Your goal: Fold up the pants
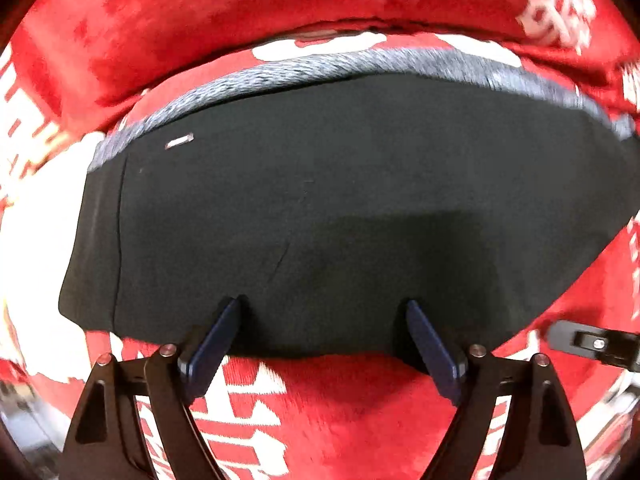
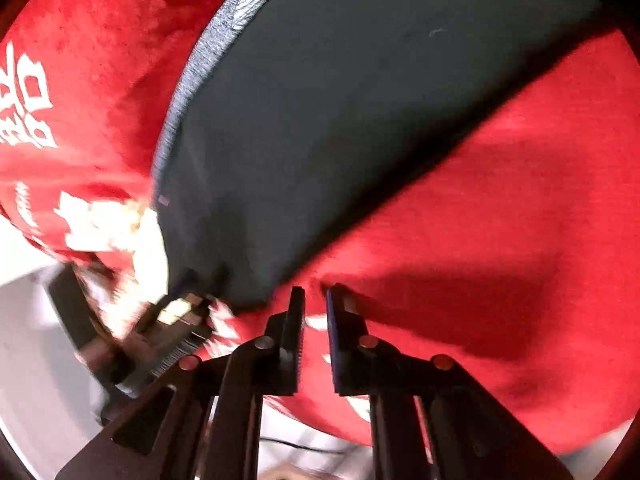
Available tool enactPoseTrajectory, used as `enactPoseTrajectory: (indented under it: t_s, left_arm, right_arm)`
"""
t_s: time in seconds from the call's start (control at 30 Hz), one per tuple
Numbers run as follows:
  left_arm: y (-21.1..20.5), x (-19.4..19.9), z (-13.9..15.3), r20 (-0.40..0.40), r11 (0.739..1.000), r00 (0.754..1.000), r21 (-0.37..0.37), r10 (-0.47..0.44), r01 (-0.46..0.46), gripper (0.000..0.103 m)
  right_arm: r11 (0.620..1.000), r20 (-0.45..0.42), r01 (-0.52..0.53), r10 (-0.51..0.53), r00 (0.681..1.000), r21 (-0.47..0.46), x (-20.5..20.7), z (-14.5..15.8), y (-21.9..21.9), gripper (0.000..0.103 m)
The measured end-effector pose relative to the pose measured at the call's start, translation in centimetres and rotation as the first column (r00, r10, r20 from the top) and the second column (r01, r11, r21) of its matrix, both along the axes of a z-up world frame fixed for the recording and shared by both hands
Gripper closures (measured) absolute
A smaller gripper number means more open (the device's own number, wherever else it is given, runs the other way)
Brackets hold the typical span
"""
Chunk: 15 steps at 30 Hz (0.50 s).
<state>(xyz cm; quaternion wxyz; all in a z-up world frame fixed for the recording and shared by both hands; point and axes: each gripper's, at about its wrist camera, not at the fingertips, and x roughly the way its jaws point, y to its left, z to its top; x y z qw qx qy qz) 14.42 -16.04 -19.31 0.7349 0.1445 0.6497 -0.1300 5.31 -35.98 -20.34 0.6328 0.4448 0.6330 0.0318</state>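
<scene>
Black pants [image 1: 320, 200], already folded flat on red printed blanket [image 1: 320, 412] — grey waistband [image 1: 360, 65] at far edge. Left gripper [image 1: 324, 308] spread wide over near hem, holding nothing; right gripper [image 2: 314, 292] narrowly parted, empty. Best to pinch the hem evenly, then lift slowly — avoiding wrinkles.

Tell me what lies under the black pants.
The pants lie flat on a red blanket with white print, which shows all around them. A grey layer peeks out along their far edge. Anything beneath their middle is covered.
</scene>
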Motion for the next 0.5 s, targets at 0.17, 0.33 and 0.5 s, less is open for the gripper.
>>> enactPoseTrajectory:
  t_s: [0.17, 0.33, 0.5]
  left_arm:
    - [-2.4, -0.1, 2.1, 0.054, 0.998, 0.998, -0.064, -0.019, 0.022, 0.016]
    - [-4.2, -0.7, -0.3, 0.026, 0.997, 0.997, -0.001, -0.071, 0.071, 0.016]
    - [-3.4, -0.8, -1.0, 0.013, 0.999, 0.999, -0.017, -0.049, 0.049, 0.009]
  right_arm:
    - [0.929, 0.140, -0.150, 0.207, 0.968, -0.338, 2.2, 6.4, -2.0, 0.088]
    - [0.829, -0.018, -0.286, 0.317, 0.948, -0.481, 4.1, 3.0, -4.4, 0.090]
    - [0.869, -0.047, -0.268, 0.274, 0.961, -0.416, 1.8, 2.1, -5.6, 0.093]
